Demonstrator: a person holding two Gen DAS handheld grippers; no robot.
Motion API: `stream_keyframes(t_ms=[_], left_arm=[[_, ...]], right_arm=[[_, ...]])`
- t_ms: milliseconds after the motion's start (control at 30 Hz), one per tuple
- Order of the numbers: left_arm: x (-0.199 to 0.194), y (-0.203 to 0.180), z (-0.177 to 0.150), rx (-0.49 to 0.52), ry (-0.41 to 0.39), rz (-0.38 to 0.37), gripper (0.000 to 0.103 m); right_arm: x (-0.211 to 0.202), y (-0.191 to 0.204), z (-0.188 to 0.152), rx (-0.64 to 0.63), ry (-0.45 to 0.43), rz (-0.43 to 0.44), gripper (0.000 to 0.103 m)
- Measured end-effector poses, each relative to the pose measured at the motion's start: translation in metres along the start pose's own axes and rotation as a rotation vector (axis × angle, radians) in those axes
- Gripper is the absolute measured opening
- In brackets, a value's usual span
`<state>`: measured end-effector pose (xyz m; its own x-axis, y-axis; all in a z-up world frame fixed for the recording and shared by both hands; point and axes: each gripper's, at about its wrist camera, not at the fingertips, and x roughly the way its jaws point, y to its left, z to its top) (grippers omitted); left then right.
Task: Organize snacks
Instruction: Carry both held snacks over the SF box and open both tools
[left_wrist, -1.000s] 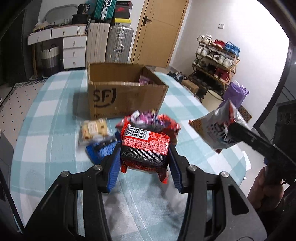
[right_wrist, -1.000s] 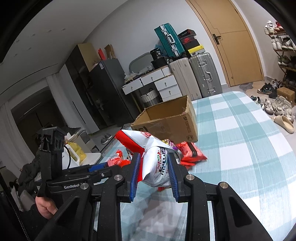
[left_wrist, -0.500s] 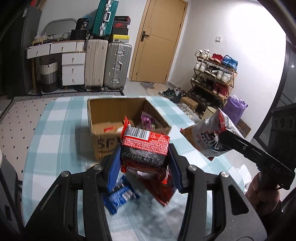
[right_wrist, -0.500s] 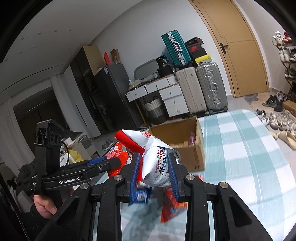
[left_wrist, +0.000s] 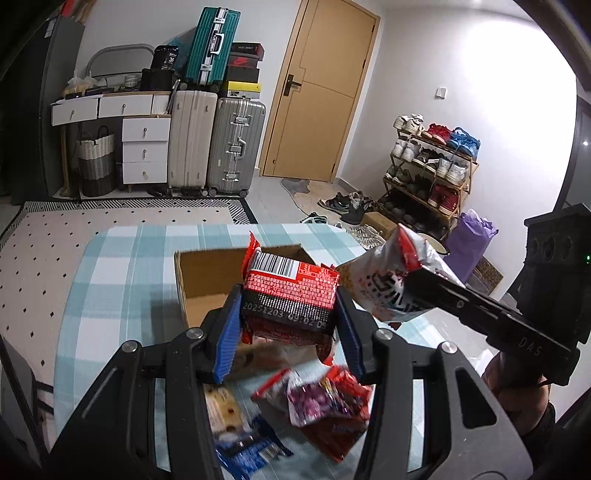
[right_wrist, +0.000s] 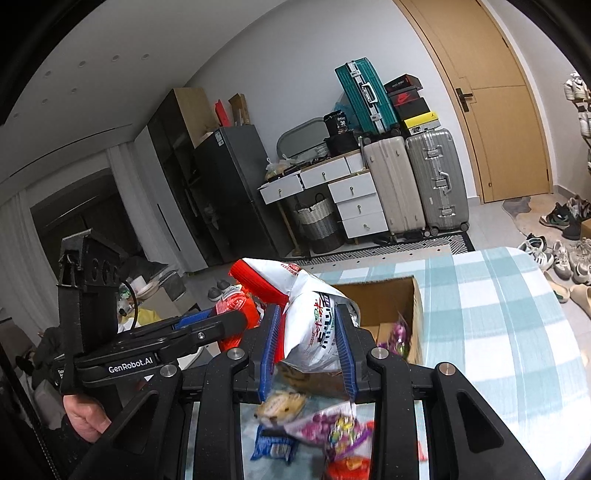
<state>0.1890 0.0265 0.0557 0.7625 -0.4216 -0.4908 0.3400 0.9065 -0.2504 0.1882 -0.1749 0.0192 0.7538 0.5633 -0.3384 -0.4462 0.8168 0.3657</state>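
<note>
The table (left_wrist: 110, 280) wore a teal-and-white check cloth. Nearest you, loose snacks lay on it under both tools: a blue packet (left_wrist: 251, 452), a purple-and-red bag (left_wrist: 325, 406) and a biscuit pack (right_wrist: 282, 402). Your left gripper (left_wrist: 288, 325) was clamped on a red packet with a barcode (left_wrist: 291, 291), which hid much of the cardboard box (left_wrist: 207, 280) behind. Your right gripper (right_wrist: 306, 343) pinched a white-and-red bag (right_wrist: 314, 317) beside it, in front of the box. Beyond stood suitcases (left_wrist: 214, 144), drawers (left_wrist: 144, 147) and a door (left_wrist: 325, 92).
</note>
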Motion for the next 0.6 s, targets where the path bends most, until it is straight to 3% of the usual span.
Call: stream_keyframes(t_ms=[300, 600], left_arm=[[0.05, 0.026, 0.043, -0.016, 0.012, 0.002, 0.045], [0.121, 0.054, 0.047, -0.033, 0.086, 0.01, 0.045]], right_arm=[[0.042, -0.02, 0.027, 0.035, 0.035, 0.014, 0.029], [0.085, -0.041, 0.031, 0.068, 0.092, 0.029, 0.029]])
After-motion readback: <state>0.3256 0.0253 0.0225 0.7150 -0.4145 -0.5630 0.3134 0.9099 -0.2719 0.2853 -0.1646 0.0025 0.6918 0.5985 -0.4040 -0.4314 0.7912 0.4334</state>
